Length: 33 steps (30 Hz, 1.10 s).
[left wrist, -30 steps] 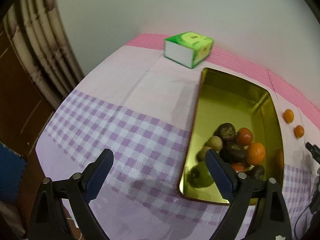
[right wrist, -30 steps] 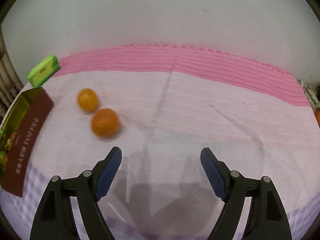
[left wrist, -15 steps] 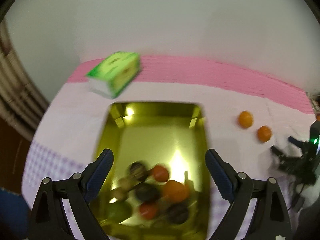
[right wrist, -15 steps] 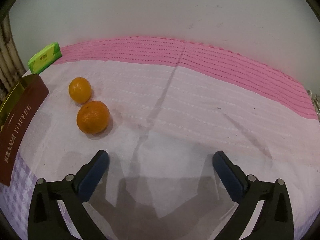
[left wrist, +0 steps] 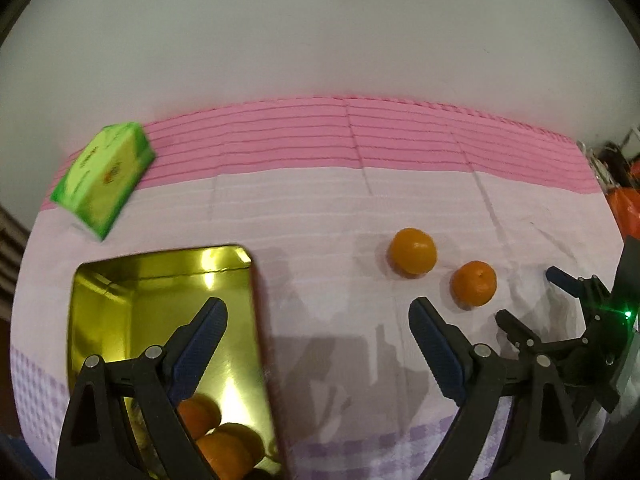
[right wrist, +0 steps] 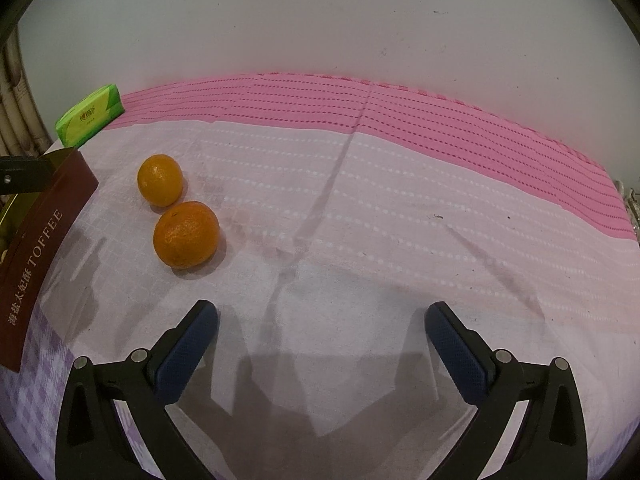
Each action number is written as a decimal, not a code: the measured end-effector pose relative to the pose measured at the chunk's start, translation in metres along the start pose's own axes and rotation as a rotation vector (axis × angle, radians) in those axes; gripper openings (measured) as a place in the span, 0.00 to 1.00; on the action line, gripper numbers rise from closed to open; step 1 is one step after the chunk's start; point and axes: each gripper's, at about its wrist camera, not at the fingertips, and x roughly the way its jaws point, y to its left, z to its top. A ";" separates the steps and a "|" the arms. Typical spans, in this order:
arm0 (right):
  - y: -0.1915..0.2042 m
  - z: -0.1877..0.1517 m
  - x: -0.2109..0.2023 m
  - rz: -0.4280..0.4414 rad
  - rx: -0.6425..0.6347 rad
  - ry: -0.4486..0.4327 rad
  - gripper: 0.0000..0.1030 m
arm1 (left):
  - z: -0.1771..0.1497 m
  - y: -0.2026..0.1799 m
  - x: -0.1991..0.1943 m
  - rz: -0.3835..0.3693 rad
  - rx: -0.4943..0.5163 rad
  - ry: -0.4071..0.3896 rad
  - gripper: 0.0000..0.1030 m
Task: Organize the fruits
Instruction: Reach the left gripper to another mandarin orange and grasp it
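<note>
Two oranges lie loose on the pink cloth: one farther back, one nearer. A gold tin with a brown "TOFFEE" side holds several fruits, among them oranges under my left finger. My left gripper hangs over the tin's right rim and the bare cloth; its jaws are closing slightly with nothing between them. My right gripper stands wide open over bare cloth, to the right of and nearer than the two oranges; it also shows at the far right.
A green tissue pack lies at the back left near the white wall. The cloth turns to darker pink stripes at the back and purple checks at the front. A curtain hangs at the far left; clutter sits past the table's right edge.
My left gripper has swung right, from the checked cloth left of the tin, across the tin, to its right rim. My right gripper's jaws have opened wider; the oranges stayed put.
</note>
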 end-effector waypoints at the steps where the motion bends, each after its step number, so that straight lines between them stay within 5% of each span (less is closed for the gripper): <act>1: 0.000 0.000 0.000 0.000 0.000 0.000 1.00 | 0.002 -0.003 0.002 -0.003 0.008 0.002 0.84; 14: -0.004 -0.005 -0.003 0.000 0.002 0.000 1.00 | 0.024 -0.020 0.041 -0.140 0.139 0.077 0.62; 33: -0.005 -0.004 -0.004 0.000 0.003 0.001 1.00 | 0.036 -0.048 0.077 -0.210 0.231 0.121 0.57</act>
